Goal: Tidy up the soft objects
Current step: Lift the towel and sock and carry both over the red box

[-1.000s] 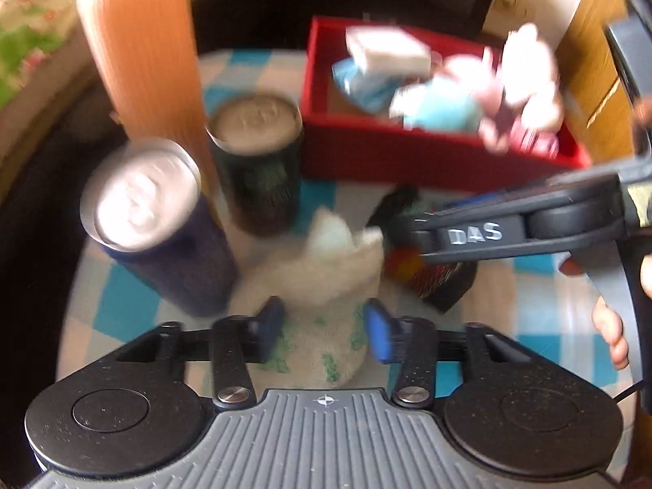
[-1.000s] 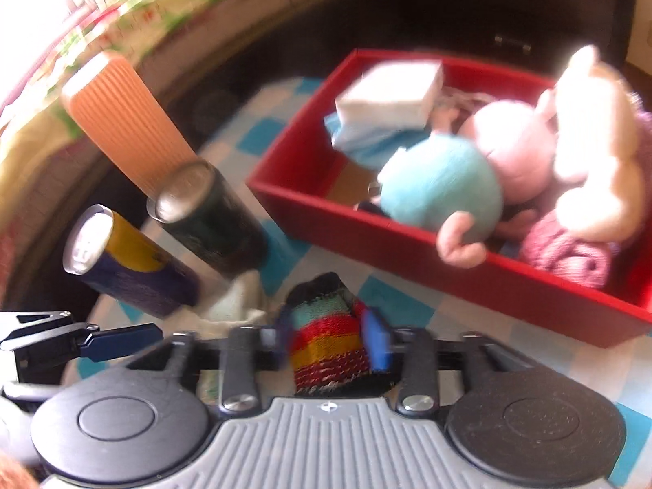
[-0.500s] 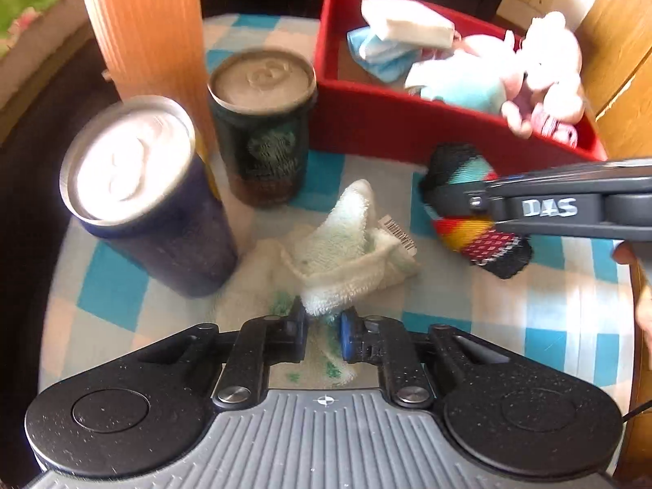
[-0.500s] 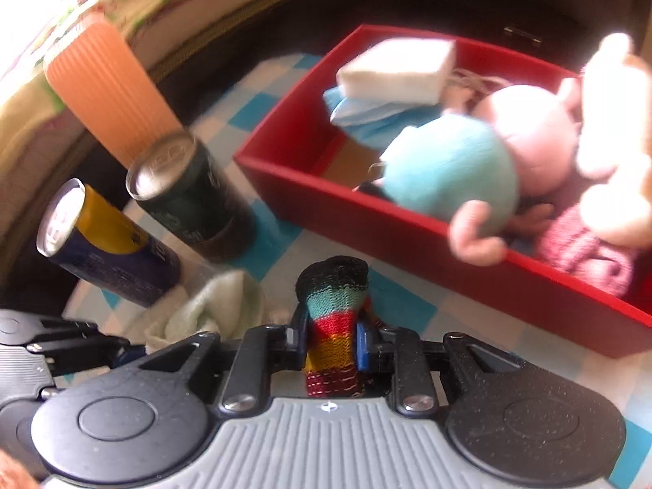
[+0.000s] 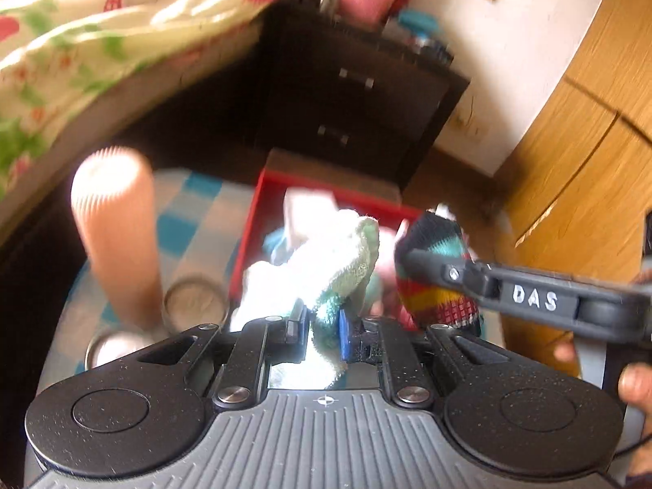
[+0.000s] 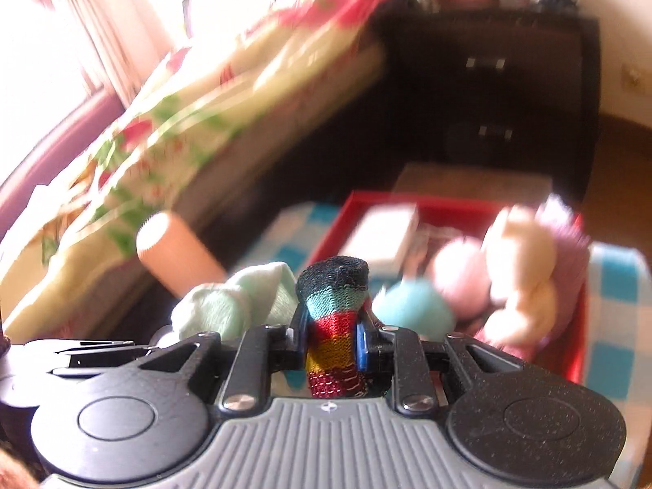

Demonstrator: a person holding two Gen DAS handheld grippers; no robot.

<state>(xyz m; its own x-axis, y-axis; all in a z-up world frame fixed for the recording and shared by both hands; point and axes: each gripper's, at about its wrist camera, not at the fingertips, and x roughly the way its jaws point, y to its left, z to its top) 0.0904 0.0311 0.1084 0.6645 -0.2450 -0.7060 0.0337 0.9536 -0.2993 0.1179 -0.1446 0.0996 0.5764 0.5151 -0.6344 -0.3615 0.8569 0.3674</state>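
Between the pads of the left gripper (image 5: 322, 324), low centre of the left view, a white-green towel (image 5: 326, 261) is clamped hard, its loose bulk bunched above the jaws. Right gripper (image 6: 332, 336) likewise clenched on a striped sock (image 6: 332, 305), gripped mid-length, dark toe end poking up past the fingers. Both items are off the table, side by side; in the left view the sock sits right of centre, just beside the towel, not clearly touching.

Target looks like the red box (image 5: 248, 236), centre of both frames, beyond the held items. It is fairly full: pink and cream plush toys (image 6: 525, 265), a blue ball-like toy (image 6: 415, 309), a white block (image 6: 387, 232).

Judgement: transport step, both loads mid-air. To do it well, bring each item past the near wall, lower into free space at the left side of the box, then release. Stagger the drops so the grippers don't collide. Towel's loose tail could snag on the box rim, so carry it high enough.

Hard items stay out: an orange ribbed cylinder (image 5: 118, 228) and two cans (image 5: 195, 299), lower left in the left view.

Surface: blue-white checked tablecloth (image 5: 195, 220). Room: a floral bedspread (image 5: 93, 40) upper left, a dark drawer unit (image 5: 358, 110) top centre, wooden panelling (image 5: 582, 155) at right. Frames are motion-blurred.
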